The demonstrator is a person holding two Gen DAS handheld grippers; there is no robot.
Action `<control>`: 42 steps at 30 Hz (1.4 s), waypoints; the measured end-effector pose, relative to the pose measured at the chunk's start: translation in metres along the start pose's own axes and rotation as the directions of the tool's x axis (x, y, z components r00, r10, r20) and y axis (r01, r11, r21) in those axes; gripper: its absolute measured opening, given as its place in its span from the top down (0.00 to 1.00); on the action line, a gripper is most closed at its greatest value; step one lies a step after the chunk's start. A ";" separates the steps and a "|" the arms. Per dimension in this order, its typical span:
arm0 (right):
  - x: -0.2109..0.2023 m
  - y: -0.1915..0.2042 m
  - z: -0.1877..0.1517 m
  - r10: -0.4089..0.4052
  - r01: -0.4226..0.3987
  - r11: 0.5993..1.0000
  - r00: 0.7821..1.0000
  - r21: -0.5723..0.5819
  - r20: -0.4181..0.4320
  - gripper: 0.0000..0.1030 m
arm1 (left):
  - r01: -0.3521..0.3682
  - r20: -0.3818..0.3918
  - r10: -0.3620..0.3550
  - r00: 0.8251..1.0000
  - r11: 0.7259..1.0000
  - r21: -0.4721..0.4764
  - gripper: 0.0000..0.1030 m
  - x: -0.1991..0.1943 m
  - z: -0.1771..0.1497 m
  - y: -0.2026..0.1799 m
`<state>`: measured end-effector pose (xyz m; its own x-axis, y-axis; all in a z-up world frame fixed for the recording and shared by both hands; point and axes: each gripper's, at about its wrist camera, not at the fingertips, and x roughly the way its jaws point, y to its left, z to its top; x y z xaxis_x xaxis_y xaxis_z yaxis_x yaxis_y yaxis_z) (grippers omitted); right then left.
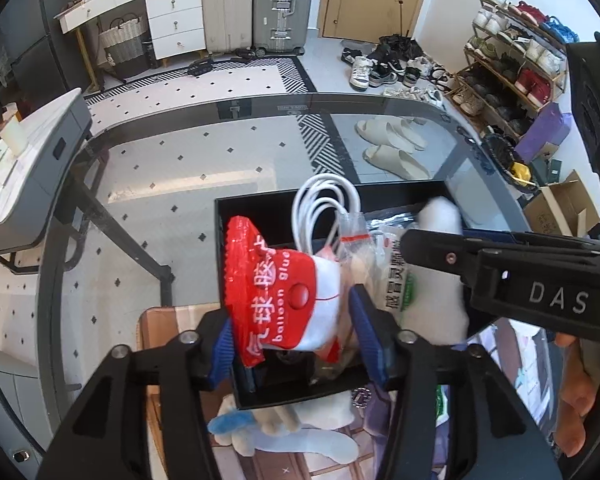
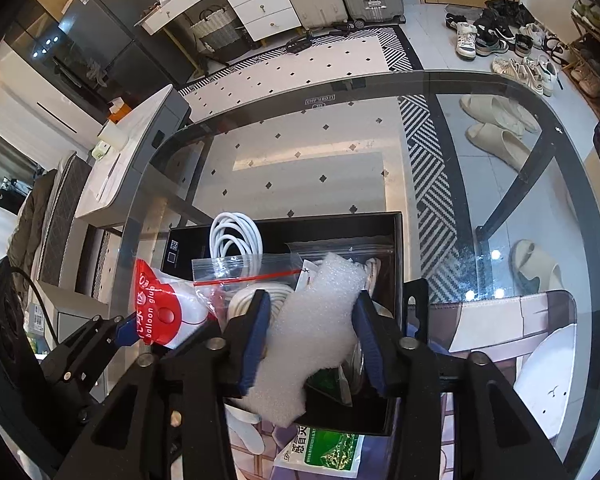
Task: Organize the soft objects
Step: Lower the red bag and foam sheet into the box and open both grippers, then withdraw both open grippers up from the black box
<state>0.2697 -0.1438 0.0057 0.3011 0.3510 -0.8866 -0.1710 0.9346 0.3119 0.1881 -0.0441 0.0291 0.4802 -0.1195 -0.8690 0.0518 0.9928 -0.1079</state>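
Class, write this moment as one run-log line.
left gripper: balloon glue packet between jaws | right gripper: white foam piece between jaws | both over black box

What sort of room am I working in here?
Most likely a lived-in home, an entryway or living area: a shoe rack loaded with sneakers, two suitcases against the wall, and slippers on the tiled floor beneath the glass table.

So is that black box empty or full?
Full: the black box holds a coiled white cable, a zip bag and other packets.
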 end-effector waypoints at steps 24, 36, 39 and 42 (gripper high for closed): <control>-0.065 -0.009 -0.021 0.003 -0.006 0.999 0.997 0.042 0.071 0.05 | -0.007 0.082 0.006 0.997 1.000 0.020 0.00 -0.059 -0.007 -0.007; -0.079 -0.017 -0.060 0.001 -0.004 0.998 0.998 0.065 0.055 0.02 | -0.030 0.080 0.030 0.996 1.000 0.004 0.00 -0.077 -0.035 -0.004; -0.077 -0.020 -0.068 -0.001 -0.002 0.998 0.999 0.067 0.042 0.02 | -0.033 0.072 0.033 0.997 0.999 -0.001 0.00 -0.078 -0.043 -0.003; -0.075 -0.022 -0.076 0.001 -0.004 0.998 1.000 0.070 0.030 0.02 | -0.034 0.064 0.035 0.997 0.999 -0.013 0.00 -0.077 -0.050 0.000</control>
<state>0.1796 -0.1949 0.0394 0.3289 0.3539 -0.8755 -0.1060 0.9351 0.3382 0.1079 -0.0358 0.0717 0.5364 -0.0840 -0.8398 0.0239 0.9961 -0.0844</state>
